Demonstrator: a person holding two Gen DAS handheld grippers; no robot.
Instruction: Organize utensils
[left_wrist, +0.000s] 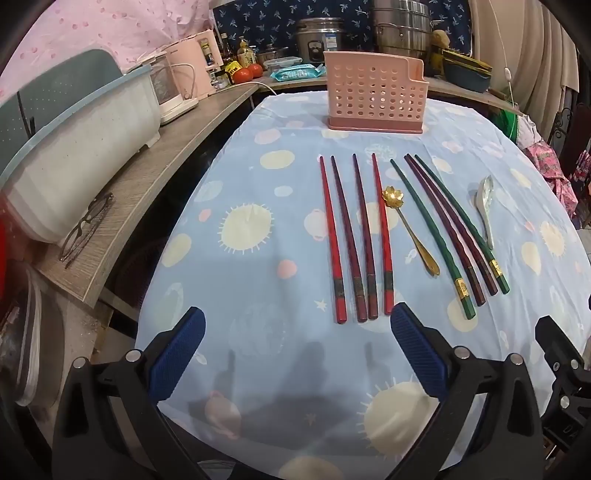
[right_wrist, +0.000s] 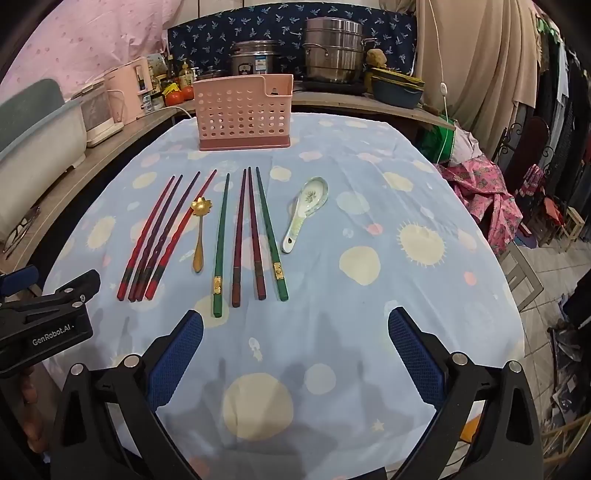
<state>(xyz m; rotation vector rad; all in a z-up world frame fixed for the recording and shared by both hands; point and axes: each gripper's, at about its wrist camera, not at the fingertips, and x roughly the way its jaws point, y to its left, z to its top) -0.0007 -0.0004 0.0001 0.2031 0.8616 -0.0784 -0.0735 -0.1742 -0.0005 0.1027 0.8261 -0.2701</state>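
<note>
left claw (right_wrist: 48, 291) beside right claw (right_wrist: 295, 350)

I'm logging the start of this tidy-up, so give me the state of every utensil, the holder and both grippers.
Pink holder: upright, nothing visible inside.
Red chopsticks: four, flat on the cloth.
Gold spoon: flat, bowl toward the holder.
Green chopsticks: two, flat, flanking two dark red ones.
Dark red chopsticks: two, flat.
Ceramic spoon: flat, bowl up.
Left gripper: open, holding nothing.
Right gripper: open, holding nothing.
</note>
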